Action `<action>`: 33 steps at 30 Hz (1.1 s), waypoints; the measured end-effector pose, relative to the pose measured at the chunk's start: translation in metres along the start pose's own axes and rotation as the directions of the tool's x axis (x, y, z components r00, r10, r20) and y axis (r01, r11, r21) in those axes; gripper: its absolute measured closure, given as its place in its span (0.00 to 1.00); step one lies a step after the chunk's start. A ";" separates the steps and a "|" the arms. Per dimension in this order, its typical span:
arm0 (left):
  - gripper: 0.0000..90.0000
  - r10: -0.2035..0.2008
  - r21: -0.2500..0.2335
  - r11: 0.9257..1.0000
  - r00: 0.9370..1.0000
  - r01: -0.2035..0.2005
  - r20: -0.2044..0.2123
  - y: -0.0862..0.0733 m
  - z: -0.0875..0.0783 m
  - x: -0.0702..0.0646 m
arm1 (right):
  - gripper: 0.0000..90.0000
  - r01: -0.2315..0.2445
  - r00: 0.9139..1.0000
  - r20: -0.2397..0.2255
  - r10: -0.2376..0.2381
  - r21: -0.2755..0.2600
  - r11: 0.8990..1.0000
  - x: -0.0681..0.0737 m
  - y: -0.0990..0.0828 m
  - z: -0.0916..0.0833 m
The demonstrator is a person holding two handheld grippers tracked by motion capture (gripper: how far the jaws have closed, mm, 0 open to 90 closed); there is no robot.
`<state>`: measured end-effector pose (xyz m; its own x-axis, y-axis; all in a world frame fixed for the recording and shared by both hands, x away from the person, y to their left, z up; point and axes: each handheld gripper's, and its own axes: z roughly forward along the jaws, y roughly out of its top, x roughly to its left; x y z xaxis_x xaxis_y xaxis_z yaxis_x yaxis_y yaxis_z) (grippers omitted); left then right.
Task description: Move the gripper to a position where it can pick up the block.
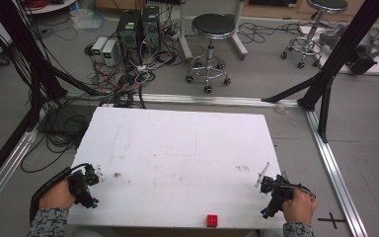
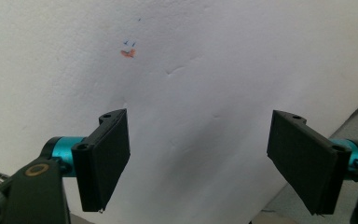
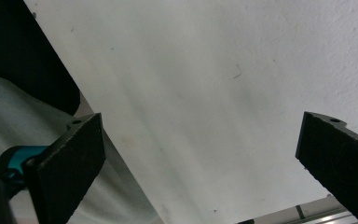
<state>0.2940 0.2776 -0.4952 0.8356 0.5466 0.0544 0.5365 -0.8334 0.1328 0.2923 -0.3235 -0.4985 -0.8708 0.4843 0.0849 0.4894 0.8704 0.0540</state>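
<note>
Two grippers sit at the near corners of the white tabletop (image 1: 177, 148), each in a hand: the left gripper (image 1: 91, 177) near its near-left corner, the right gripper (image 1: 269, 183) near its near-right corner. Between them, close to the tabletop's near edge and nearer the right gripper, lies a small red block (image 1: 212, 220), well apart from both. In the gripper views the left gripper (image 2: 198, 158) and the right gripper (image 3: 200, 163) each hold their black jaws wide apart with nothing between them but bare white surface. Most of the tabletop beyond the block lies open, marked only by faint stains and an orange smudge (image 2: 128, 53). Black frame posts (image 1: 335, 54) rise off its far corners. What the thin pale stick (image 1: 263, 173) by the right gripper is, I cannot tell.
</note>
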 end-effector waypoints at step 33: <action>0.24 -0.001 -0.027 1.000 1.000 0.001 -0.009 0.001 -0.008 -0.001 | 0.01 0.176 0.983 0.058 -0.175 -0.003 0.984 0.036 0.053 -0.042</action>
<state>0.2926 0.2774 -0.4871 0.8340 0.5481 0.0636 0.5337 -0.8305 0.1595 0.2890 -0.2642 -0.4507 -0.9443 0.3286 0.0167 0.3289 0.9417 0.0707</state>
